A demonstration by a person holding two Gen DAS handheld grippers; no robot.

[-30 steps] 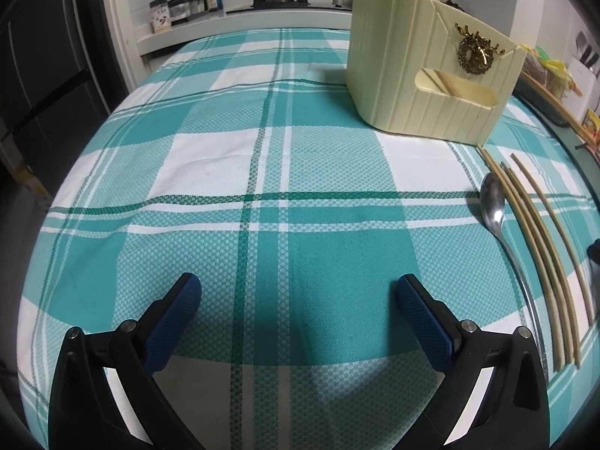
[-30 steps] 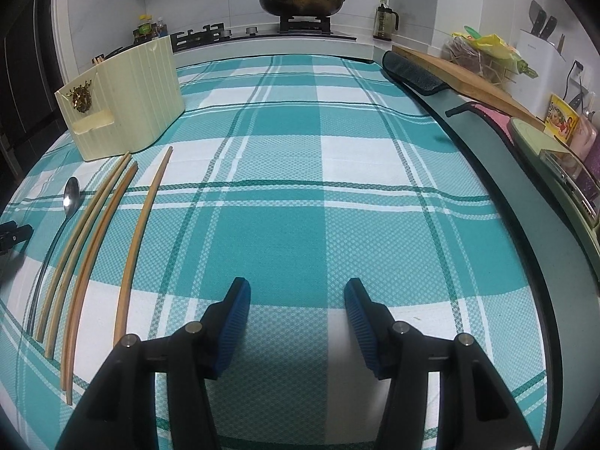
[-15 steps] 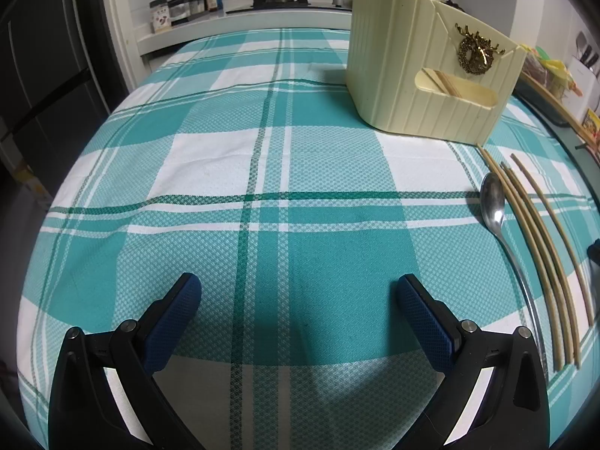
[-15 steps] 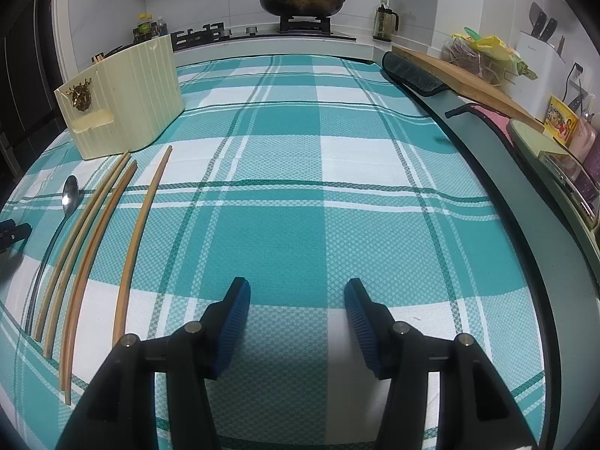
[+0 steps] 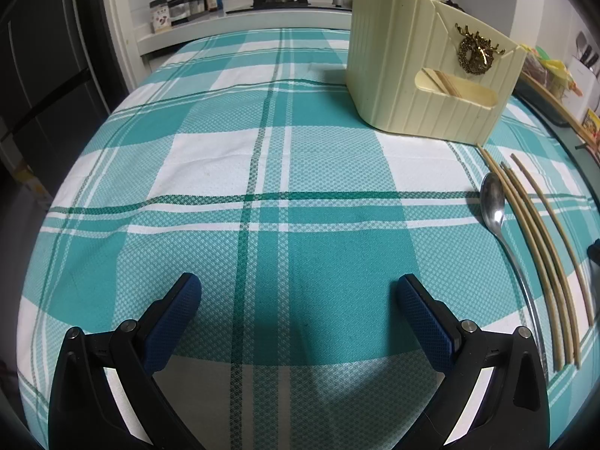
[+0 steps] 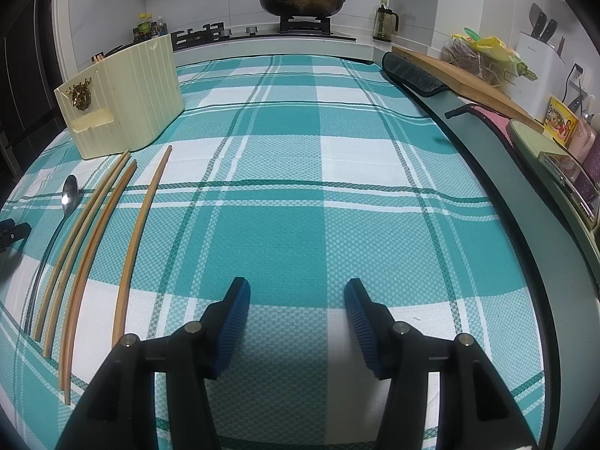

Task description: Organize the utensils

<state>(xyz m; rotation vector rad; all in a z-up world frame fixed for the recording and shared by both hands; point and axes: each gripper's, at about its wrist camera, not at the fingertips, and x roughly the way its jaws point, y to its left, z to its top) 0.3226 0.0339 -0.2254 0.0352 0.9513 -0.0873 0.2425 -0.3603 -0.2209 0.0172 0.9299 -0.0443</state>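
A cream ribbed utensil holder (image 5: 423,78) (image 6: 123,105) with a gold ornament stands on the teal plaid tablecloth (image 5: 262,195). In front of it lie a metal spoon (image 5: 493,202) (image 6: 69,191) and several wooden chopsticks (image 5: 540,240) (image 6: 97,232), one chopstick (image 6: 140,240) apart to the right. My left gripper (image 5: 300,292) hangs wide open over bare cloth, left of the spoon. My right gripper (image 6: 296,296) is open too, jaws narrower, over bare cloth right of the chopsticks. Neither holds anything.
A stove with a lidded pan (image 6: 300,2) and condiment bottles (image 5: 187,3) line the back counter. On the right run a wooden board (image 6: 468,82), a dark mat roll (image 6: 412,75), a knife block (image 6: 536,56) and boxes. A dark cabinet (image 5: 37,75) stands left.
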